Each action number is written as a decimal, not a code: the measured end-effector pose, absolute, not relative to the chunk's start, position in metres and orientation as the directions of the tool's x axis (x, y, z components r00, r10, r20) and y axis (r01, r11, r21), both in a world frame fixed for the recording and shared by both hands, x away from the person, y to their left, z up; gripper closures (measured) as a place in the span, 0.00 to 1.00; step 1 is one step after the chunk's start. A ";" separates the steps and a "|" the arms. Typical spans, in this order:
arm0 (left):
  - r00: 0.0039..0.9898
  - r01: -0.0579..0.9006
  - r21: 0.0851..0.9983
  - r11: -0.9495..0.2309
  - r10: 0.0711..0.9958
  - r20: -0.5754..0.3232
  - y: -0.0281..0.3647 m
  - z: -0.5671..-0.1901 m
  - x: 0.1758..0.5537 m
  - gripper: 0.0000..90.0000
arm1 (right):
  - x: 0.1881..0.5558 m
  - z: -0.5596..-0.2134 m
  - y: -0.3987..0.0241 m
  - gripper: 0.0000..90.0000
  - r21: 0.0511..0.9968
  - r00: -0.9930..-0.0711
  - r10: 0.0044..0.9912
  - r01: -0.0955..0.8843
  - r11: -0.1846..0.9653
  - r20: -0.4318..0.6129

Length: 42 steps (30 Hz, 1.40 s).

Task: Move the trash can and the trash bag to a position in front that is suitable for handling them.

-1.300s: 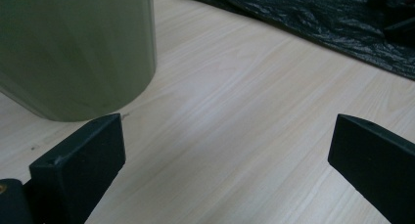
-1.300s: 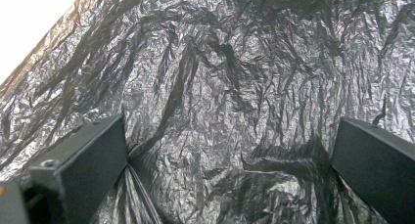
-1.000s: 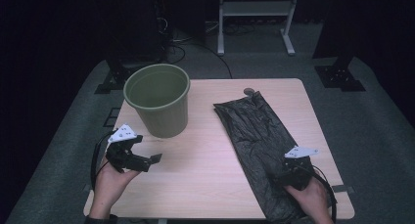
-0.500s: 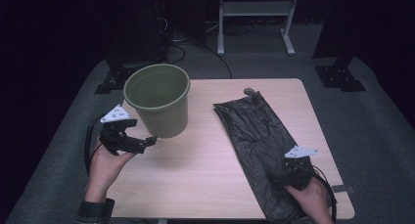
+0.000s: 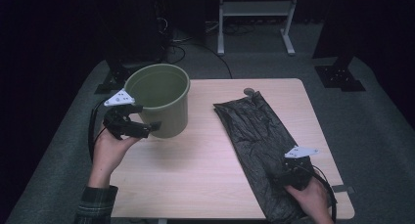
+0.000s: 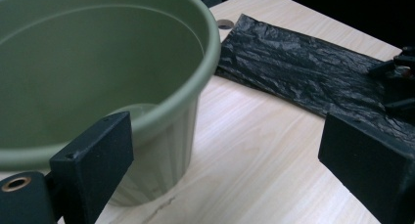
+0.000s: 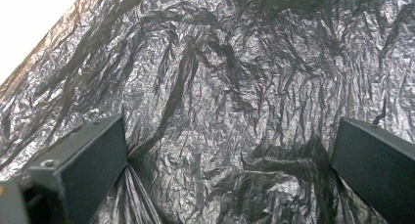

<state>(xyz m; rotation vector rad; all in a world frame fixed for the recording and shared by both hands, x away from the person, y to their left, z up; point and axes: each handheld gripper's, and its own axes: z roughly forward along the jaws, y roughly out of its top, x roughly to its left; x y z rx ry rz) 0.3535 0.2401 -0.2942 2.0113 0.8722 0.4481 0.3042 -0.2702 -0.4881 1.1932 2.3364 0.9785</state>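
Pale wooden table (image 5: 205, 160); left gripper (image 5: 147, 128) beside green bucket (image 5: 164, 104), released, jaws just narrowing slightly around nothing; right gripper (image 5: 288, 177) spread on black bin bag (image 5: 259, 131), near right.

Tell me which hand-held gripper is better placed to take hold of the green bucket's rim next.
Left. The left hand-held gripper hangs beside the green bucket, jaws open near its rim. The right hand-held gripper is across the table, jaws open over the black bag.
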 end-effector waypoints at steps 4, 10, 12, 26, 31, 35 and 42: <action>0.700 0.400 0.832 -0.385 0.714 -0.006 0.238 -0.292 0.362 0.14 | 0.304 -0.488 -0.270 0.00 0.709 -0.590 0.808 0.573 0.410 0.010; 0.715 0.386 0.830 -0.403 0.699 0.007 0.231 -0.290 0.378 0.38 | 0.304 -0.488 -0.270 0.00 0.709 -0.590 0.807 0.573 0.411 0.009; 0.724 0.385 0.827 -0.409 0.690 0.004 0.229 -0.290 0.383 0.42 | 0.304 -0.488 -0.270 0.00 0.710 -0.589 0.808 0.573 0.410 0.009; 0.735 0.400 0.807 -0.435 0.678 0.001 0.219 -0.295 0.398 0.68 | 0.304 -0.488 -0.270 0.00 0.709 -0.589 0.808 0.574 0.410 0.010; 0.731 0.407 0.806 -0.429 0.683 -0.006 0.218 -0.297 0.401 0.75 | 0.304 -0.488 -0.270 0.00 0.709 -0.589 0.808 0.574 0.410 0.010; 0.732 0.407 0.805 -0.433 0.681 -0.004 0.217 -0.297 0.402 0.75 | 0.304 -0.488 -0.270 0.00 0.709 -0.589 0.808 0.574 0.410 0.010; 0.730 0.420 0.794 -0.439 0.684 -0.008 0.211 -0.302 0.407 0.75 | 0.304 -0.488 -0.270 0.00 0.709 -0.589 0.808 0.574 0.409 0.010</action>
